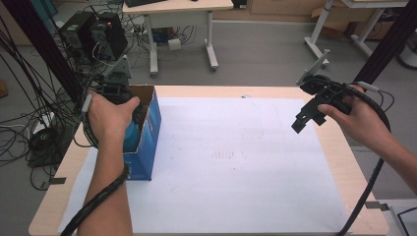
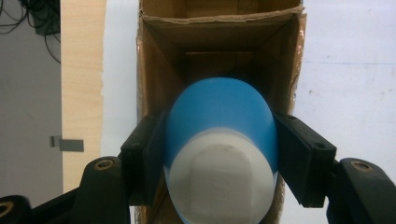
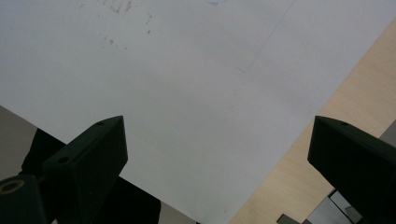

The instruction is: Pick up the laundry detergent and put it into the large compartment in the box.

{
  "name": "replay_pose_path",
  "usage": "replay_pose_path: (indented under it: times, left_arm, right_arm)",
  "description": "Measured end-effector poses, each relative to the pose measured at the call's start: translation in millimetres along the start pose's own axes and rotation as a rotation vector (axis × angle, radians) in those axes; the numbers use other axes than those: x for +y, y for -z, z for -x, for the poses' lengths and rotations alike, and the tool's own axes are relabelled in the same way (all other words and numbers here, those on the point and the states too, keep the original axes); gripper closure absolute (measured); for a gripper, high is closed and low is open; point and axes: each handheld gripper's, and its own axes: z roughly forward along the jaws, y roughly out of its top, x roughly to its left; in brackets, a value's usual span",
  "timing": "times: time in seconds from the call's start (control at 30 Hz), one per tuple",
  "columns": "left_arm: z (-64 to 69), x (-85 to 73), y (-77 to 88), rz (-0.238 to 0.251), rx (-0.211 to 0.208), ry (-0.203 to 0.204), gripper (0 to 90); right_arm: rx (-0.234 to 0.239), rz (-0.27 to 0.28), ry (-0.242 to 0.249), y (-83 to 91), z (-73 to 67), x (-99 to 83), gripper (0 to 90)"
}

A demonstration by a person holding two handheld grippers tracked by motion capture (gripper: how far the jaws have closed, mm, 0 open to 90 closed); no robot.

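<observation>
An open cardboard box (image 1: 147, 142), blue on the outside and brown within, is seen standing near the left edge of the surface (image 1: 339, 147), partly on the white sheet (image 1: 231, 162) that covers most of the top. The left hand-held gripper (image 1: 115, 91) is held over the box's open top by the left hand (image 1: 109, 118), with its cable running back along the forearm. In the left gripper view, a blue cup-shaped object with a white end (image 2: 219, 154) is clamped between the two black jaws, which press against its left and right sides; the object is positioned at the box's opening (image 2: 219, 56), with the brown inner walls visible beyond it. Whether the object touches the box cannot be told.

The right hand-held gripper (image 1: 307, 115) is held by the right hand (image 1: 361, 120) above the right part of the surface, close to the far right corner, well apart from the box. In the right gripper view its jaws are spread wide with nothing between them, and the white sheet (image 3: 187, 93) and a strip of bare wood (image 3: 327, 121) are seen below.
</observation>
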Motion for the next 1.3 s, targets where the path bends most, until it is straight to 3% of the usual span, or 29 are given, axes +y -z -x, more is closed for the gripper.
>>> replay_pose_path:
  times: [0.53, 0.73, 1.3]
  left_arm:
    - [3.4, 6.0, -27.3, -0.044, 0.018, -0.011, 38.5]
    - [-0.5, 5.4, -34.8, -0.039, 0.005, -0.003, 38.5]
    - [0.5, 7.9, -38.4, -0.028, 0.012, 0.000, 38.0]
  right_arm:
    - [0.008, -0.020, 0.001, -12.8, 3.9, 8.2, 4.8]
    - [0.010, -0.017, -0.004, -13.2, 6.7, 8.5, 4.8]
    - [0.007, -0.025, -0.003, -19.7, 8.4, 13.7, 4.8]
